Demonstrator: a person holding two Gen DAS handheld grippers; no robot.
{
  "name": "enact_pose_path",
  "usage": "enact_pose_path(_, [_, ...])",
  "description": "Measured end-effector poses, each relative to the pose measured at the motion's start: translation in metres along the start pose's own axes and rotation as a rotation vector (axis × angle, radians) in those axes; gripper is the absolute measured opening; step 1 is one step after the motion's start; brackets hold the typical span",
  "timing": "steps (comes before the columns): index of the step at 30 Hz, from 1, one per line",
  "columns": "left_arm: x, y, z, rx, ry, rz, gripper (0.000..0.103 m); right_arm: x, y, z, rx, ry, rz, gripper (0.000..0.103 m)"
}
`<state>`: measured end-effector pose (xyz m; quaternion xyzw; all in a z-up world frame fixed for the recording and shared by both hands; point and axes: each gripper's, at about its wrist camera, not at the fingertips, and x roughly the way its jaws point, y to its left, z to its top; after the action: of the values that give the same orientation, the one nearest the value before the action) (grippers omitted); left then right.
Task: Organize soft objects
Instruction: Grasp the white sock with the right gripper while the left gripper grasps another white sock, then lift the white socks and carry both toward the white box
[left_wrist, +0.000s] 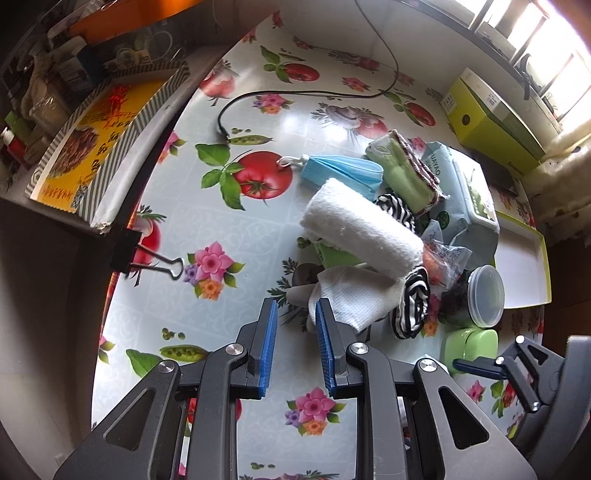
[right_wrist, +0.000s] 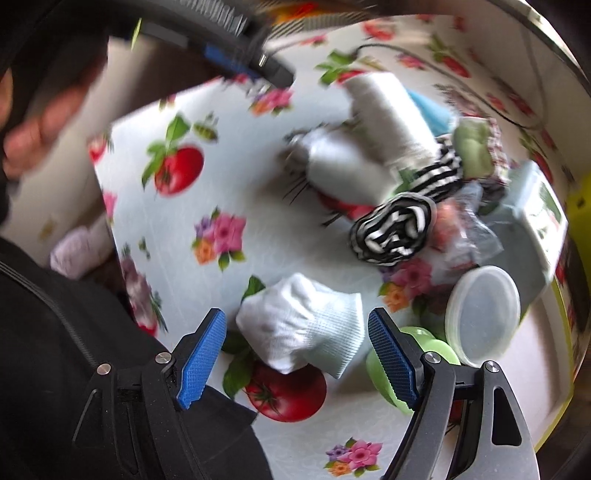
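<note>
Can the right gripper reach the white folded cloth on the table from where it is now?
Probably yes. The right gripper points down with its jaws wide open, and the white folded cloth lies just beyond them with nothing on top. The green container sits close behind the right finger and could be bumped.

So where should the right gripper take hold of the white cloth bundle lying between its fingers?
Probably across the bunched, rounded end of the white cloth bundle, coming straight down from above. It lies loose on the tablecloth between the open right gripper fingers, clear of the striped roll. The flat ribbed end is thin and would likely slip or drape.
</note>
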<state>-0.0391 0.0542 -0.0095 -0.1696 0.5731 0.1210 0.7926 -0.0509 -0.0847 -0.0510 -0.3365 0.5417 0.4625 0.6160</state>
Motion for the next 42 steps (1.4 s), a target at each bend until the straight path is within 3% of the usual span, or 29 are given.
enact_pose_path(5, [0.000, 0.010, -0.006, -0.027, 0.009, 0.005, 0.022, 0.026, 0.010, 0.001, -0.108, 0.090, -0.063, 0.080])
enact_pose_path(7, [0.000, 0.013, -0.008, -0.034, 0.012, 0.007, 0.022, 0.037, 0.012, 0.001, -0.143, 0.123, -0.093, 0.074])
enact_pose_path(12, [0.002, 0.018, -0.011, -0.053, 0.022, 0.005, 0.022, 0.043, 0.006, 0.005, -0.137, 0.117, -0.114, 0.038])
enact_pose_path(15, [0.004, 0.020, -0.010, -0.061, 0.028, -0.007, 0.022, 0.037, -0.005, 0.012, -0.097, 0.087, -0.105, 0.027])
enact_pose_path(26, [0.011, 0.008, 0.006, -0.032, 0.036, -0.082, 0.022, -0.032, -0.050, 0.021, 0.201, -0.127, -0.039, 0.025])
enact_pose_path(30, [0.015, -0.003, 0.015, -0.011, 0.042, -0.129, 0.023, -0.056, -0.055, 0.024, 0.268, -0.190, -0.068, 0.025])
enact_pose_path(33, [0.018, -0.017, 0.021, 0.021, 0.045, -0.164, 0.034, -0.071, -0.066, 0.016, 0.331, -0.224, -0.086, 0.025])
enact_pose_path(36, [0.023, -0.030, 0.027, 0.055, 0.050, -0.185, 0.036, -0.078, -0.071, 0.005, 0.377, -0.233, -0.101, 0.025])
enact_pose_path(39, [0.031, -0.030, 0.036, 0.019, 0.067, -0.209, 0.037, -0.083, -0.079, -0.004, 0.418, -0.237, -0.108, 0.025])
enact_pose_path(42, [0.037, -0.024, 0.045, -0.040, 0.072, -0.230, 0.045, -0.086, -0.082, -0.009, 0.440, -0.243, -0.118, 0.025])
